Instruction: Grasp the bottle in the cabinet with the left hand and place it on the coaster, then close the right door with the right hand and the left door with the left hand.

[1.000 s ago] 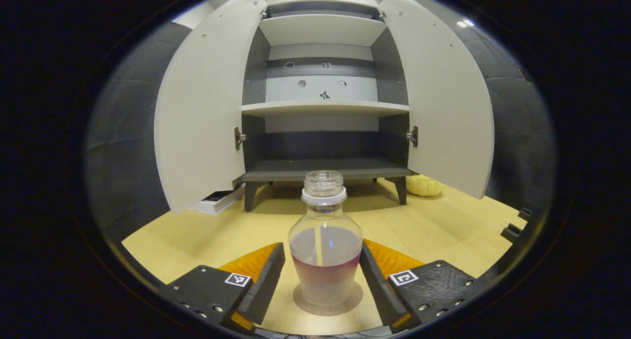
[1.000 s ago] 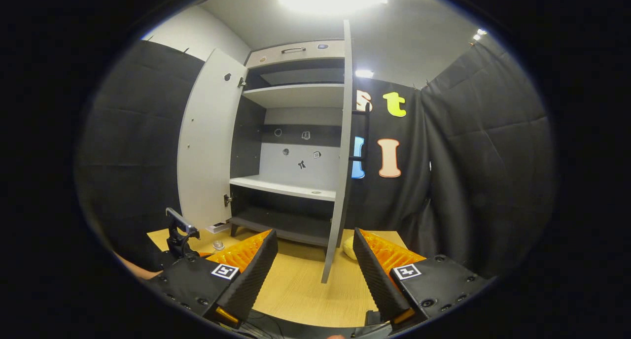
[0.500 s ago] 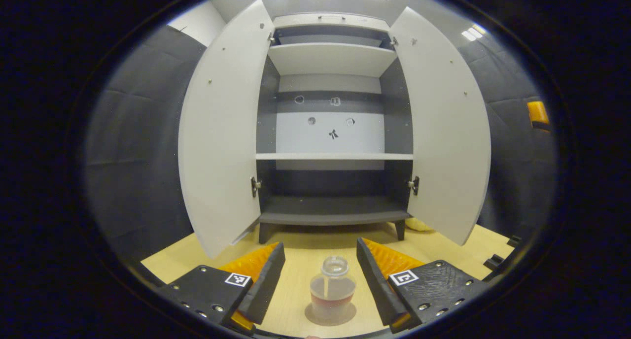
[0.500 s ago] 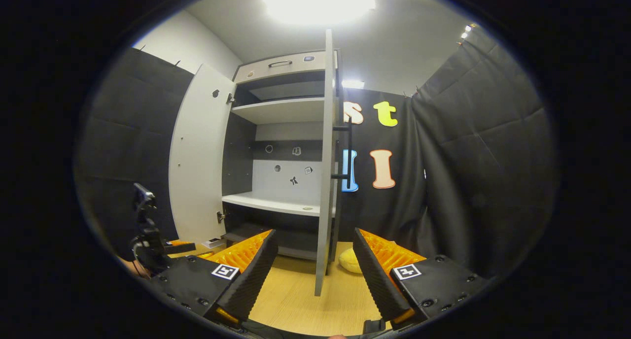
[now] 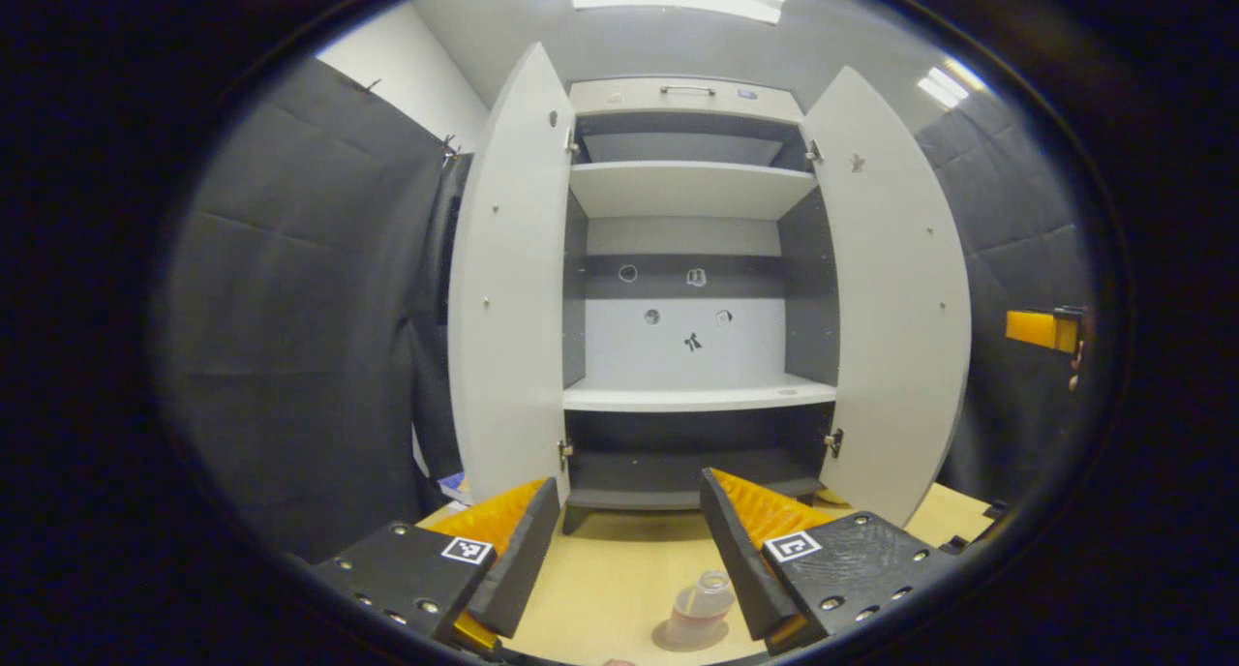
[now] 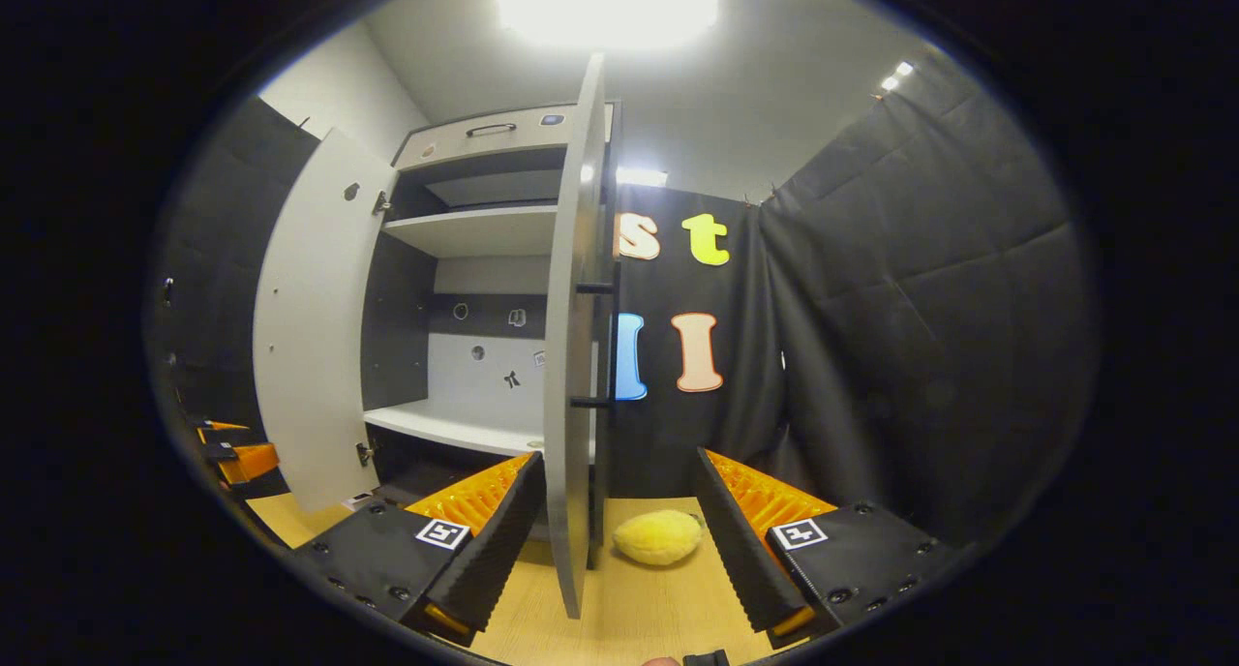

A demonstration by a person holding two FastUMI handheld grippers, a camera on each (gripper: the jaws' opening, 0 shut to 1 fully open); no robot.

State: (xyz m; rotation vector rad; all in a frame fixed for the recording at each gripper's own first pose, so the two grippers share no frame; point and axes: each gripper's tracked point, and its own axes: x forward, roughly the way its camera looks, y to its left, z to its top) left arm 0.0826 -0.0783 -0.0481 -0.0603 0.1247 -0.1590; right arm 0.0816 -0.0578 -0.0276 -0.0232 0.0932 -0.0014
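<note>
The clear bottle with pinkish liquid stands upright on the round coaster on the wooden table, low in the left gripper view. My left gripper is open, raised above and behind the bottle, with nothing between its fingers. The cabinet faces me with both doors swung open and bare shelves. In the right gripper view the right door is seen edge-on, its dark handle just behind the edge. My right gripper is open, with the door's lower edge between its fingers, untouched.
A yellow soft object lies on the table beyond the right door. The left door stands open at the left, with the left gripper low beside it. The right gripper shows at the far right edge. Black padded walls surround the booth.
My left gripper has risen and drawn back from the bottle, which now looks small and low. My right gripper has moved up to the right door's edge.
</note>
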